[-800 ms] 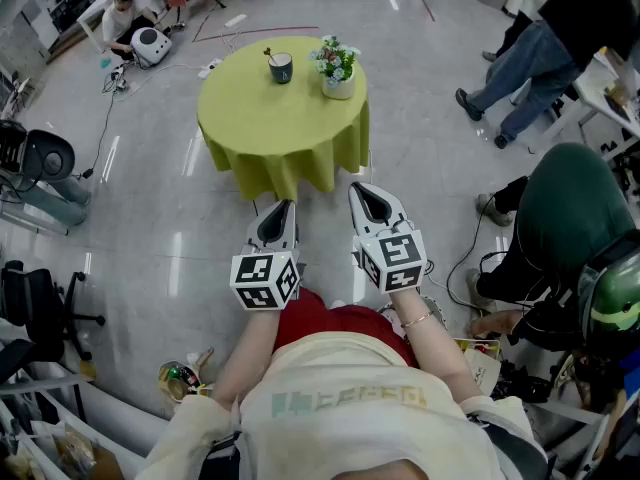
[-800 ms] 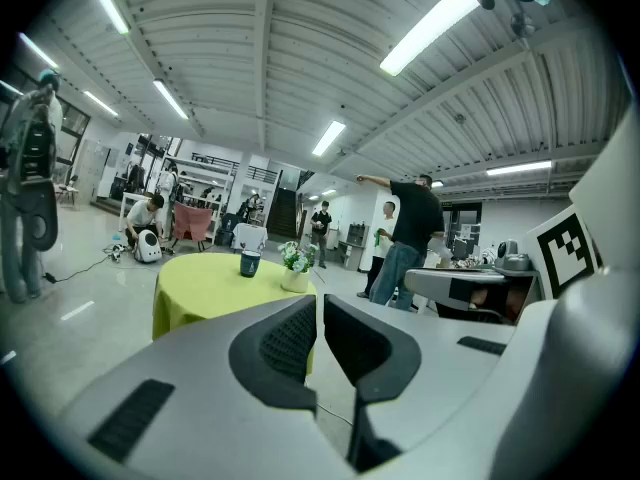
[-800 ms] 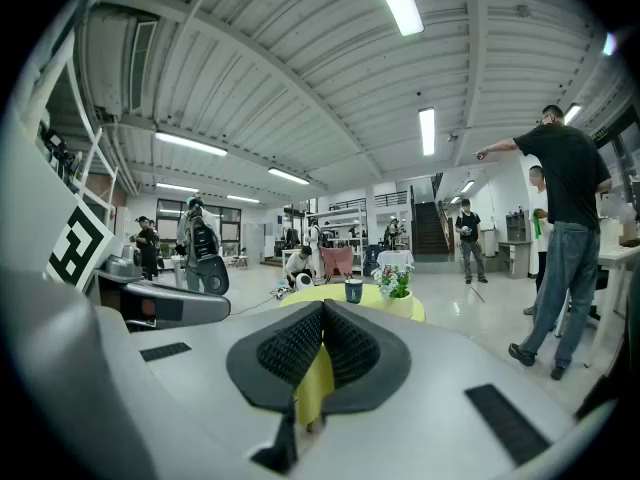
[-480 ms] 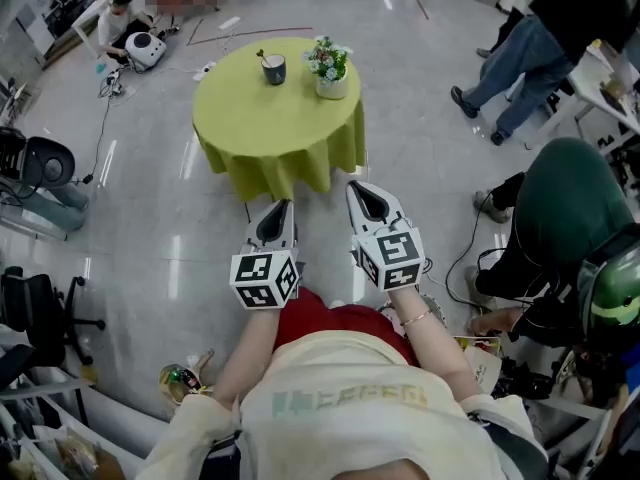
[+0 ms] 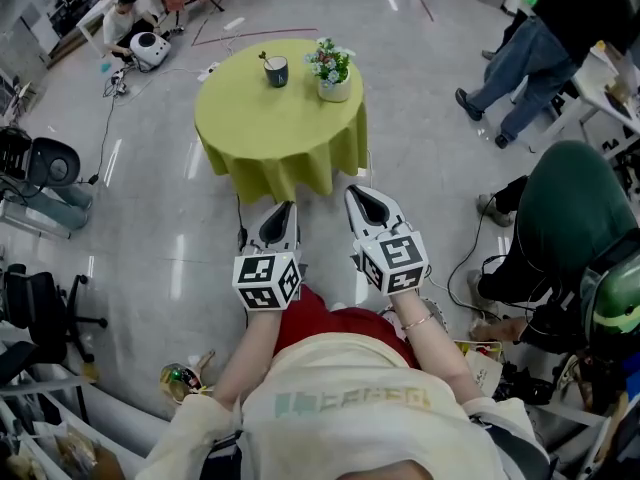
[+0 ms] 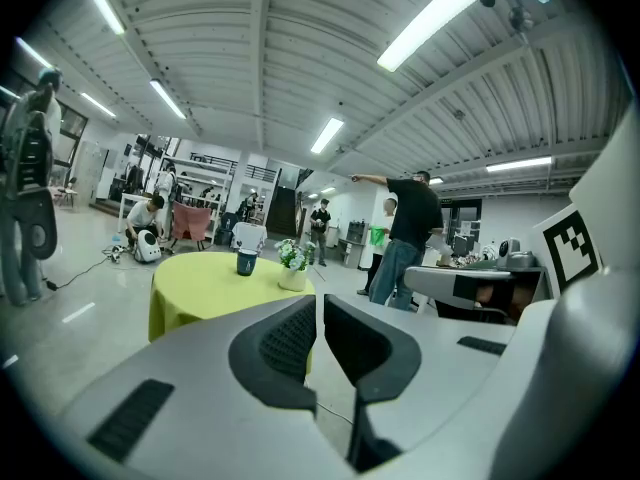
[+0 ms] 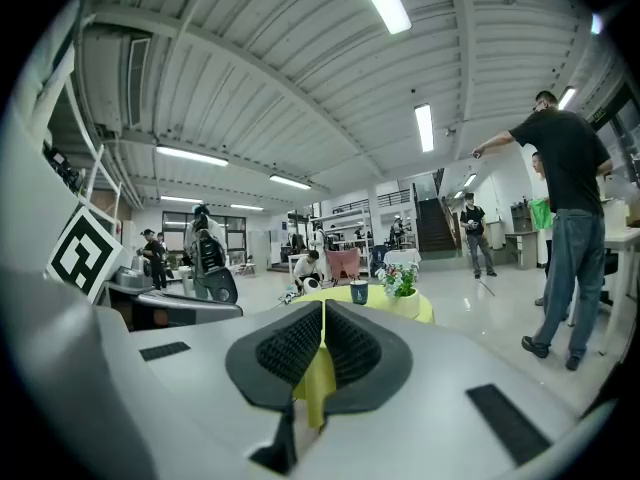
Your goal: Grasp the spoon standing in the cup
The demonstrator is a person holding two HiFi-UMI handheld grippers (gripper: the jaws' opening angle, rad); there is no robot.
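While both grippers hang close to the person's body, nothing on the table is within reach; entries run from largest to smallest.

Floor (image 5: 150,218): pale, glossy; a bare stretch lies between the person and the table.

Table (image 5: 280,133): round, under a yellow-green cloth, well ahead of both grippers.

Left gripper (image 5: 282,208): low, pointed at the table. Its jaws stand almost together, only a thin slit between them, and hold nothing.

Right gripper (image 5: 362,194): just beside the left, aimed the same way. Its jaws are pressed together and empty; the yellow seen past them is the distant cloth.

Flowerpot (image 5: 335,86): white, with small blooms, on the far right part of the tabletop, near the cup.

Cup (image 5: 277,70): dark, upright, on the far part of the tabletop, left of the flowerpot and apart from it.

Spoon (image 5: 266,57): stands in the cup, handle leaning up and to the left above the rim. Too small here to tell its shape.

Step in hand, as judged: the approach, not yet the grasp. To do it well:
- Close in on the table first.
- Part the jaws of the chosen gripper before arriving.
- Come at the handle from above the rim, on the side away from the flowerpot.
- Pinch the handle alone, so the cup is not tipped or dragged.
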